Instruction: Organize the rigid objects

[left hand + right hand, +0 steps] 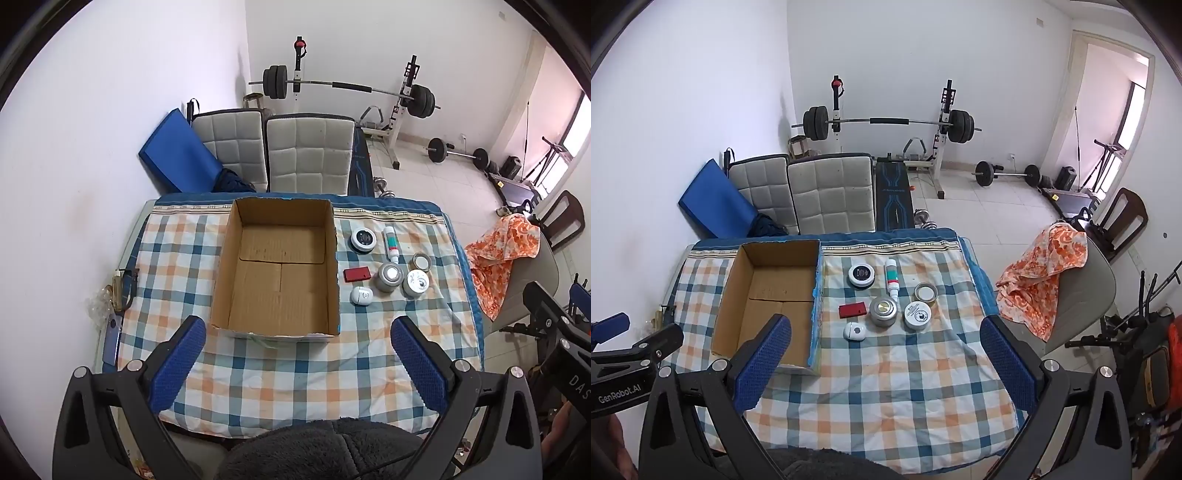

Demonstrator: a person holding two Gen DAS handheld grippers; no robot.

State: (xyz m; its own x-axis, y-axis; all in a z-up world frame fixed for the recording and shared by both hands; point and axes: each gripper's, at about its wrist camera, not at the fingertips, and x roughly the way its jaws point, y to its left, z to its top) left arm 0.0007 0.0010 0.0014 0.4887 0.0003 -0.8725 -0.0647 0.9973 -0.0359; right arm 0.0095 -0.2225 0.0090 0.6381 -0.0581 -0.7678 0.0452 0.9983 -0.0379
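Both grippers, left gripper [297, 341] and right gripper [886, 341]: jaws wide open, holding nothing. White tube [891, 278] lies flat, cap pointing toward camera.

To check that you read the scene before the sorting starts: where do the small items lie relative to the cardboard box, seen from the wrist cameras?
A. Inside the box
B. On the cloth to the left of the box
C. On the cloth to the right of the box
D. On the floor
C: the cardboard box is empty, and the red case, white tube and round tins lie on the checked cloth to its right.
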